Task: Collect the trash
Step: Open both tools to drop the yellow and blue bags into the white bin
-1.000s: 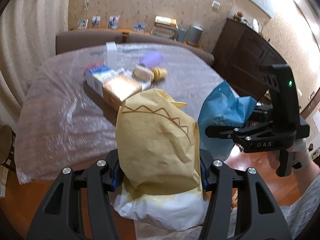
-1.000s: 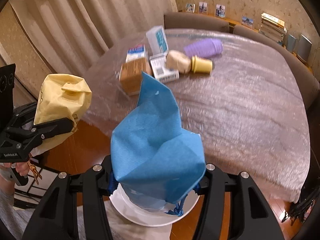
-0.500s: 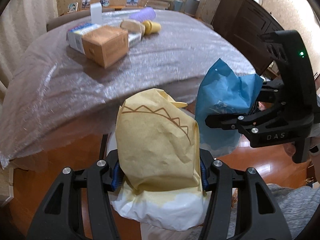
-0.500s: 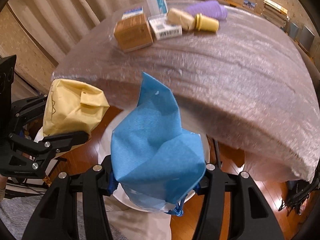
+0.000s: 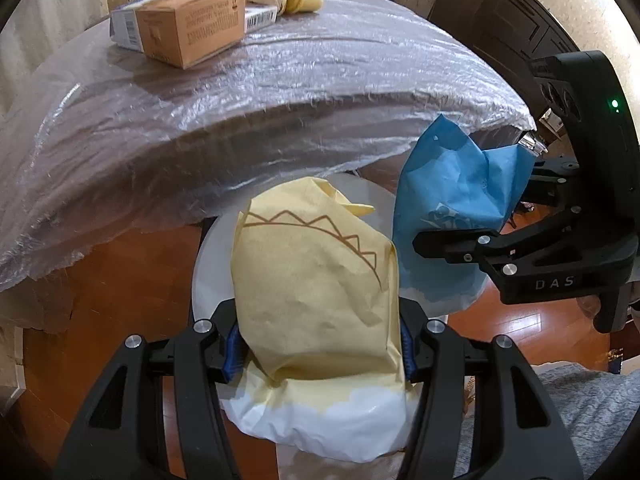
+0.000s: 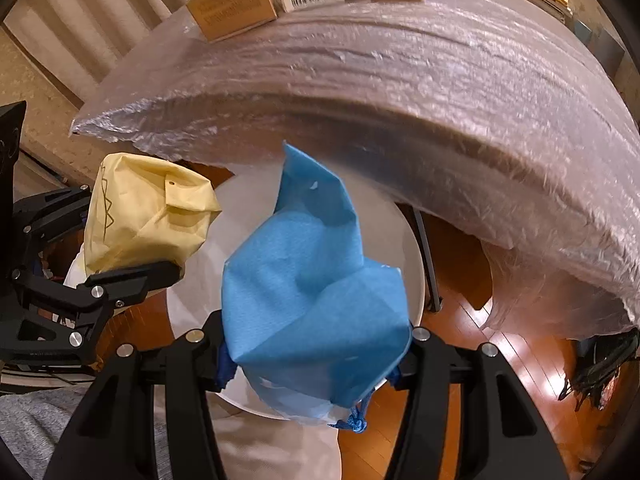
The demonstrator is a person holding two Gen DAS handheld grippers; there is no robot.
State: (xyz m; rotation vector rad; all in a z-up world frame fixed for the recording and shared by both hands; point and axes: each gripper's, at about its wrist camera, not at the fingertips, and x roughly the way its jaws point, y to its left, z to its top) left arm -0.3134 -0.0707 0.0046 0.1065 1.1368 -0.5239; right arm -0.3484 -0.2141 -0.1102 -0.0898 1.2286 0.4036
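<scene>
Both grippers have sunk below the edge of the worktop (image 5: 280,92) since a second ago: earlier the plastic-covered top lay spread out beneath them, now its rim arches above both bags and the brown box (image 5: 192,24) sits high near the top of the left wrist view. The left gripper (image 5: 320,344) still has its jaws closed narrowly on the yellow bag (image 5: 316,280), pads pressing its sides just as before. The right gripper (image 6: 316,356) likewise keeps its jaws clamped on the blue bag (image 6: 312,296), its grip unchanged. A round white bin (image 6: 404,224), hidden earlier behind the bags, now shows under the worktop edge; both bags hang over its opening, the yellow one towards its left side, the blue one over its middle. The wooden floor (image 6: 512,360) beside the bin has come into view, and the two bags hang closer together than before
</scene>
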